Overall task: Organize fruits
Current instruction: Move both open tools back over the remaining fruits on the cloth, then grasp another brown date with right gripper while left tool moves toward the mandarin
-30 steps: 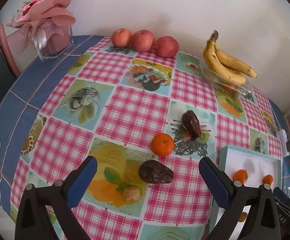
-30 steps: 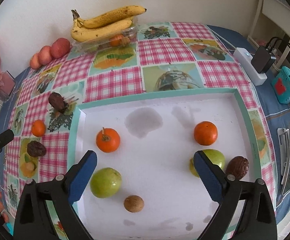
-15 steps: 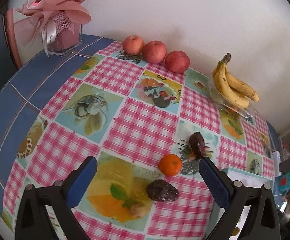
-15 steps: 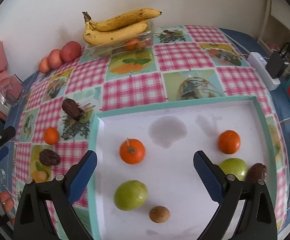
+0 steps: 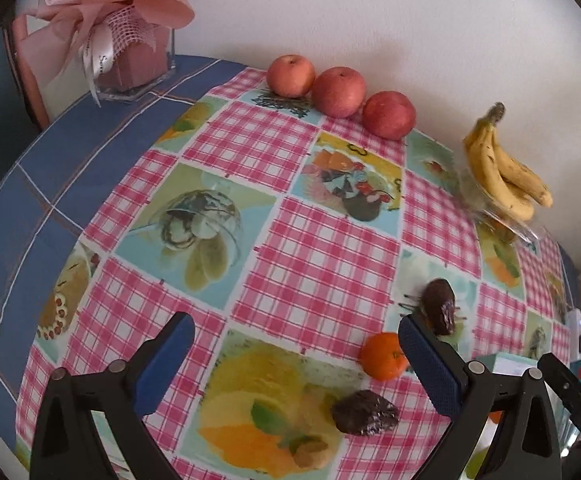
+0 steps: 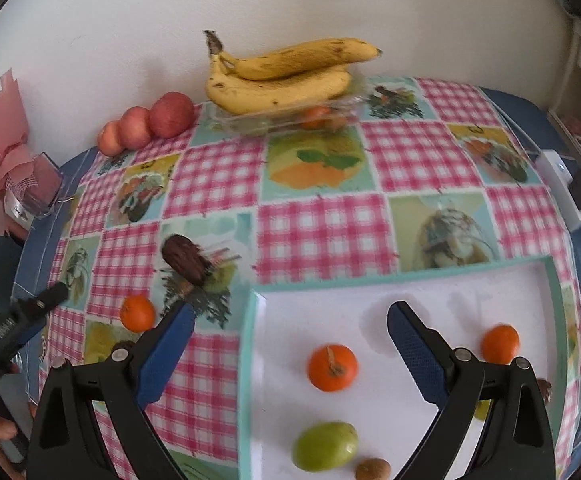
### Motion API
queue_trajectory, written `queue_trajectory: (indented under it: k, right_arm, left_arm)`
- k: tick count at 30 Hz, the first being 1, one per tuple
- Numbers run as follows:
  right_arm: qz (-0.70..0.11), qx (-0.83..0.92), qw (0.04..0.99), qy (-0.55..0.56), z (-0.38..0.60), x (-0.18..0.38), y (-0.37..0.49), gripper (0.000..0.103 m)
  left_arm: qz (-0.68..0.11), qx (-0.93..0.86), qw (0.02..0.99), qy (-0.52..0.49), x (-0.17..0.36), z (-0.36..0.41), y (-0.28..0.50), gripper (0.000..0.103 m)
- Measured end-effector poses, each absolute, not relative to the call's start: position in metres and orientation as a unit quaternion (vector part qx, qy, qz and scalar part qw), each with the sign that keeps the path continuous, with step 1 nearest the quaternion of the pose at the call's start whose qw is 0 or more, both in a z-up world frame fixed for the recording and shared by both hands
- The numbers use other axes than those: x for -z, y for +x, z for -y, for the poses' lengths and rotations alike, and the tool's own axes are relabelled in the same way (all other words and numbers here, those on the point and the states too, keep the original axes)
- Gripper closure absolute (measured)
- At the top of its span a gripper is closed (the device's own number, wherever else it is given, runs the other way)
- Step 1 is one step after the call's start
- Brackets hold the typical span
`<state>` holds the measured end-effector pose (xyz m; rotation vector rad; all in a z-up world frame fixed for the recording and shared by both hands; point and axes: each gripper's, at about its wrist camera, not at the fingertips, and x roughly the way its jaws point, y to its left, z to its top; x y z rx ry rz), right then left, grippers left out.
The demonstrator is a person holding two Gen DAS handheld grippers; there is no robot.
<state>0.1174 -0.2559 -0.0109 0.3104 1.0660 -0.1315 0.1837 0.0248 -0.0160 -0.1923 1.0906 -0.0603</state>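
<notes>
From the left wrist, the left gripper [image 5: 294, 360] hangs over the checked cloth [image 5: 322, 256] with its fingers spread wide and nothing between them. A tangerine [image 5: 383, 356] lies at about three o'clock from the gap, just inside the right finger [image 5: 430, 368]. A dark fruit [image 5: 365, 413] sits at four o'clock, its long axis running roughly across the view. A second dark fruit [image 5: 440, 306] lies behind that finger's tip, at two o'clock. A small nut [image 5: 310, 453] rests low at six. Three apples [image 5: 340, 91] and the bananas [image 5: 504, 174] line the wall, well apart from it.

From the right wrist, the right gripper [image 6: 290, 352] is also spread and empty, straddling the left edge of the tray [image 6: 250, 360]. The tray holds two tangerines [image 6: 332, 367], a green fruit [image 6: 325, 446] and a nut [image 6: 372, 469]. The loose fruit lies at nine to ten o'clock, on the cloth.

I judge the left gripper nearer the loose tangerine; a small shift right would centre it.
</notes>
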Motion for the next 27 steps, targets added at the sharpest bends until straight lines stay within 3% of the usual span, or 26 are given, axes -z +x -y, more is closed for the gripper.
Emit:
queue_trajectory:
  k: [13,17,19,21,27]
  right_arm:
    - [-0.494,0.035,0.859,0.131,0.221,0.018,0.161,0.007]
    - [-0.493,0.018,0.86,0.129,0.211,0.026,0.176,0.022]
    - [-0.497,0.01,0.858,0.129,0.205,0.033,0.182,0.022]
    - [-0.501,0.003,0.856,0.126,0.198,0.04,0.187,0.031]
    - [-0.511,-0.01,0.852,0.109,0.181,0.059,0.199,0.043]
  left_arm:
    - [-0.515,-0.016,0.852,-0.095,0.018,-0.047,0.214,0.0]
    - [-0.524,-0.018,0.845,-0.104,0.027,-0.049,0.223,0.0]
    - [-0.527,-0.018,0.842,-0.11,0.032,-0.05,0.227,0.0]
    - [-0.531,-0.02,0.84,-0.11,0.036,-0.051,0.231,0.0]
    - [-0.536,-0.029,0.836,-0.114,0.042,-0.055,0.234,0.001]
